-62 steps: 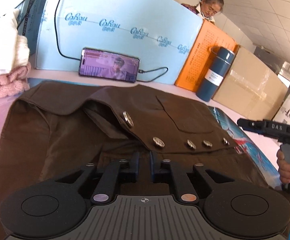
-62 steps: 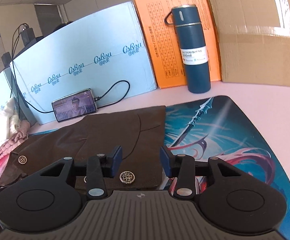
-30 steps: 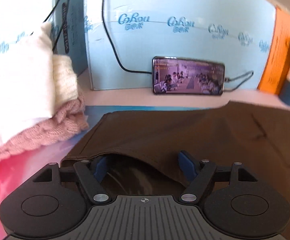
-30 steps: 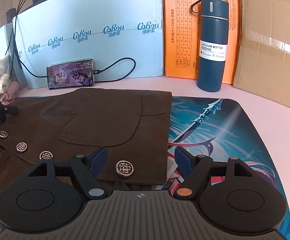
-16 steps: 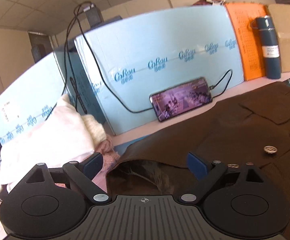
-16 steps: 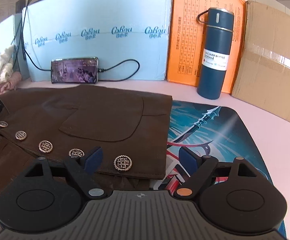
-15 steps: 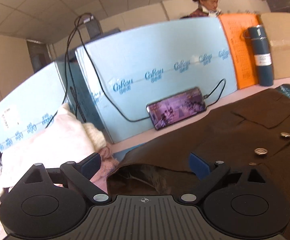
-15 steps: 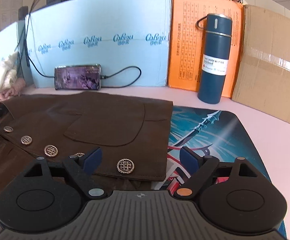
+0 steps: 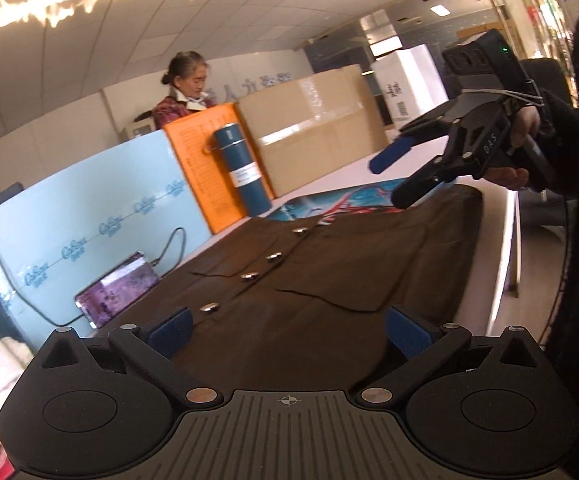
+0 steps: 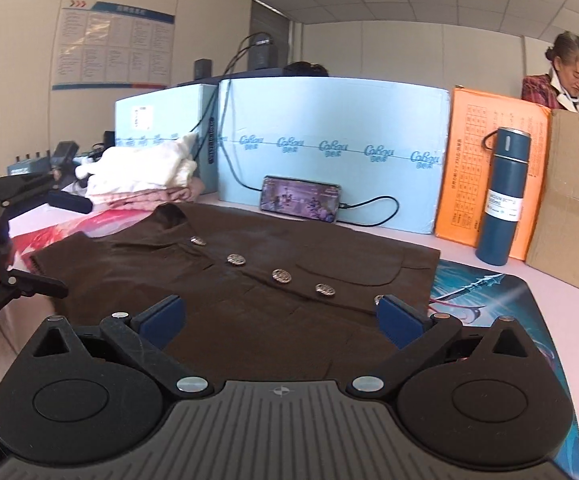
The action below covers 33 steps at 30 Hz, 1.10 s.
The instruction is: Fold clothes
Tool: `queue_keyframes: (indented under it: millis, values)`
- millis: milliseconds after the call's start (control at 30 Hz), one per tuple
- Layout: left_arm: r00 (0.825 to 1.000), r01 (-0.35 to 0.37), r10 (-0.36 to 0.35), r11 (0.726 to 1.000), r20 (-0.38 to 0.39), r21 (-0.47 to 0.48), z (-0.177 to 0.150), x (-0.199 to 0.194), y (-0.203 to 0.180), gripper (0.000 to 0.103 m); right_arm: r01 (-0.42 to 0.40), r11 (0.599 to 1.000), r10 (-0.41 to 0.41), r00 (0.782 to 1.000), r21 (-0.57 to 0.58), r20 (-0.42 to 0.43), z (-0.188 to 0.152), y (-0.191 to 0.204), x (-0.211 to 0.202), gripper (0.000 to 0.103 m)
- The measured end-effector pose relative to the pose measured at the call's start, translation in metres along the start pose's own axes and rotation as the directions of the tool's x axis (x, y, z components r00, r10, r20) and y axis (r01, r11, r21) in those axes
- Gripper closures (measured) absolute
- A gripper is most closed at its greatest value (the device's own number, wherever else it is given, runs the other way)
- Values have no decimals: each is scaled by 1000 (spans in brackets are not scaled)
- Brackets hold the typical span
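Observation:
A brown button-front jacket (image 9: 321,280) lies flat on the table, front side up, with a row of metal buttons (image 9: 249,277). It also shows in the right wrist view (image 10: 257,280). My left gripper (image 9: 289,330) is open and empty, raised at the jacket's collar end. My right gripper (image 10: 279,318) is open and empty, raised over the jacket's near edge at the hem end. The right gripper also shows in the left wrist view (image 9: 403,174), open. The left gripper also shows in the right wrist view (image 10: 49,240), open.
A phone (image 10: 300,199) on a cable leans on blue foam boards (image 10: 329,148). A blue vacuum bottle (image 10: 503,196), an orange board and a cardboard box (image 10: 573,200) stand at the back. Folded white and pink clothes (image 10: 141,176) lie at the left. A printed mat (image 10: 485,292) lies under the jacket.
Both grippers have lifted and pulled back from the jacket with their jaws open. The left view has swung toward the hem end. The jacket now lies flat and spread out.

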State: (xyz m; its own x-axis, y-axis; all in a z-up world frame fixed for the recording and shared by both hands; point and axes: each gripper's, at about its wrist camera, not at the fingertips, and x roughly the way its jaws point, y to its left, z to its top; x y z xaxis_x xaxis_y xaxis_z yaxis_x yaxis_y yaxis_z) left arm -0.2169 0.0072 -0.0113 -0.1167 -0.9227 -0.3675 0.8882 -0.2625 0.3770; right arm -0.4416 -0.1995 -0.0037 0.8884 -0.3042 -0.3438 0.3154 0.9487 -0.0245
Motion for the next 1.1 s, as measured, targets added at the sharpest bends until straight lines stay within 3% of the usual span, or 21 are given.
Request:
queue_keyframes:
  millis: [167,267,333,367,433,533,700,833,967,1033,1100]
  values:
    - [992,118,-114,991,-52,65,-1,19,-29,0,-101,995,101,995,-1,5,-10,20,-19,0]
    - [992,80,-66,989,-112,126,-5,44,-44,0,-156,988,156,988,-11,1,-13,28,-23,0]
    - [997,55,-49,993,-57,108,-5,40,-43,0,-176,983,174,984,-55,-39,-16,37,-24,0]
    - [1000,9,-7,996,-25,85,-4,37,-40,0,-186,979,182,982,-78,-60,-17,42,-25,0]
    - [997,-83,83,996,12,36,-4,34,-31,0,-171,977,157,981,-126,-111,-23,47,-25,0]
    - [990,-140,140,989,9,-48,-3,37,-17,0,-111,978,81,982,-176,-170,-30,45,-23,0]
    - [992,-125,125,985,-5,-115,-5,37,-7,0,15,978,-63,972,-210,-227,-42,26,-15,0]
    - [998,-67,65,987,-22,-144,-11,34,-9,0,49,989,-76,977,-141,-198,-43,2,-12,0]
    - [996,-53,46,995,-74,-90,-15,40,-20,0,42,996,-52,990,-77,-131,-39,-9,-3,0]
    - [994,-89,83,993,-71,-78,-15,40,-19,0,32,997,-38,995,-69,-90,-36,-10,0,0]
    - [979,-181,174,982,-107,-54,-17,41,-12,0,24,997,-28,998,-72,-50,-32,-10,4,0]
